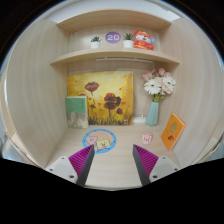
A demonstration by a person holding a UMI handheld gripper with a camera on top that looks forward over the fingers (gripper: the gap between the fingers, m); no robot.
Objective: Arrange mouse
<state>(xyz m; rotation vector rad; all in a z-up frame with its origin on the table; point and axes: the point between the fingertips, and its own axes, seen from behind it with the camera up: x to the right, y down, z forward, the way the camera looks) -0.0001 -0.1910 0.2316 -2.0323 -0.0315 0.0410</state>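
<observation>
My gripper [113, 151] hangs over the pale wooden desk [112, 170], open, with nothing between its magenta pads [84, 163]. Just ahead of the left finger lies a round mat with a blue rim [100, 140] and small cartoon pictures on it. I see no mouse anywhere in this view.
At the back of the nook a flower painting [105, 97] leans against the wall, with a green book [77, 110] to its left. To the right are a vase of flowers [153, 104], an orange card [173, 130] and a small pink thing [160, 141]. A shelf [112, 55] above holds small items.
</observation>
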